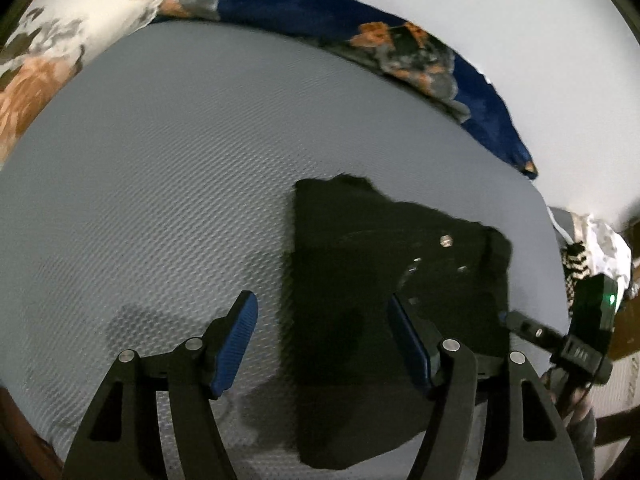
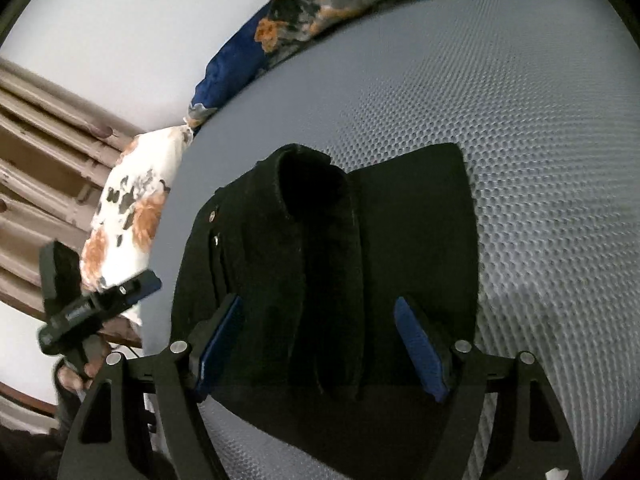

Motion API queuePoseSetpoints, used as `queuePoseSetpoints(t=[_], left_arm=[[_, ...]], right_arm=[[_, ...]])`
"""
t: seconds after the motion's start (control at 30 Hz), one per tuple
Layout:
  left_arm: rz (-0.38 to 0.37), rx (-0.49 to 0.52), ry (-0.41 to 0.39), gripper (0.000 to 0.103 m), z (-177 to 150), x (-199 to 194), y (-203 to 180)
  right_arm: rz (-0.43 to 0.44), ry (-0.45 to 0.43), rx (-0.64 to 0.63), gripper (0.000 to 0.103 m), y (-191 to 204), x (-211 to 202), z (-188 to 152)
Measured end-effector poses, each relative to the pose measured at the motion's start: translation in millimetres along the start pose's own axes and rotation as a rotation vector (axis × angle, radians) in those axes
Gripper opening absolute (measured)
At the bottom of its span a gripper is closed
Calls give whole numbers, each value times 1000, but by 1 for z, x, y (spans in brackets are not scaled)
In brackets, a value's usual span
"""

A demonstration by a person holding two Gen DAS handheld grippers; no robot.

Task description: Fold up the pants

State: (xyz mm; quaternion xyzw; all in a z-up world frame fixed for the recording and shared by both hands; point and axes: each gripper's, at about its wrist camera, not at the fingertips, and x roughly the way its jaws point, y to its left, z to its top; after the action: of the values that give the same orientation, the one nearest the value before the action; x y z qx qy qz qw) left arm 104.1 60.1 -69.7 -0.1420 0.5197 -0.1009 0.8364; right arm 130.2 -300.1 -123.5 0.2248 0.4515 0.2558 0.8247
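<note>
The black pants (image 1: 360,300) lie folded into a compact block on the grey textured mattress (image 1: 160,180); metal rivets show near the waistband. My left gripper (image 1: 322,320) is open above the pants' left edge, holding nothing. In the right wrist view the pants (image 2: 320,260) lie in a folded stack with a curled waistband on top. My right gripper (image 2: 320,328) is open, its blue pads either side of the stack, above it. The other gripper shows at each view's edge (image 1: 580,328), (image 2: 100,300).
A blue floral blanket (image 1: 400,40) runs along the mattress's far edge. A white floral pillow (image 2: 128,208) lies at the mattress side. A white wall (image 1: 520,20) is behind, and wooden slats (image 2: 40,140) stand beside the bed.
</note>
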Motion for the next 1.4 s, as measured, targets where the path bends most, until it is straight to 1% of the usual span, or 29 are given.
queuePoseSetpoints(t=[0.07,0.2,0.23,0.27,0.3,0.33,0.37,0.43,0.5,0.53,0.57,0.63,0.73,0.83,0.93,1.03,1.1,1.2,1.23,1.27,1.4], left_arm=[[19,-11,5,68,-3,1,6],[45,-32,27,68,-7,7,15],[49,-37,33,68,-8,8,16],[52,-40,39,68,-9,9,17],[52,-43,45,68,-10,11,18],[53,-44,48,68,-11,12,18],[54,-46,51,68,-11,13,18],[41,-46,50,68,-12,13,17],[36,-39,48,68,-12,12,15],[36,-35,45,68,-11,12,13],[33,-34,42,68,-10,12,12],[24,-28,35,68,-9,12,9],[11,-18,28,68,-4,13,3],[15,10,6,68,-2,12,-7],[16,32,2,68,1,16,-16],[30,56,15,68,4,28,-25],[48,77,31,68,4,39,-29],[89,112,58,68,2,54,-32],[97,119,66,68,1,58,-32],[108,128,79,68,1,64,-31],[130,157,78,71,-1,67,-34]], right_arm=[[10,0,-5,67,-4,5,6],[64,10,-11,62,-9,16,17],[82,18,-20,59,-8,22,21],[90,18,-25,54,-9,25,24],[104,18,-26,51,-9,28,26],[126,25,-20,45,-8,35,30],[147,28,-8,36,-9,38,33],[196,49,27,26,-11,46,36],[195,35,45,19,-8,47,36],[198,14,48,14,-4,43,34],[199,-2,45,12,-1,36,31],[195,-36,42,11,8,20,27],[153,-78,25,10,20,0,23],[127,-132,51,10,20,-23,19],[61,-174,65,10,10,-37,15],[1,-148,159,10,-24,-26,7],[-44,-146,164,10,-36,-17,3],[-55,-158,190,15,-44,-12,-1],[-75,-158,175,21,-41,-12,-1],[-120,-153,145,23,-36,-11,1],[-174,-138,114,31,-22,-14,1]])
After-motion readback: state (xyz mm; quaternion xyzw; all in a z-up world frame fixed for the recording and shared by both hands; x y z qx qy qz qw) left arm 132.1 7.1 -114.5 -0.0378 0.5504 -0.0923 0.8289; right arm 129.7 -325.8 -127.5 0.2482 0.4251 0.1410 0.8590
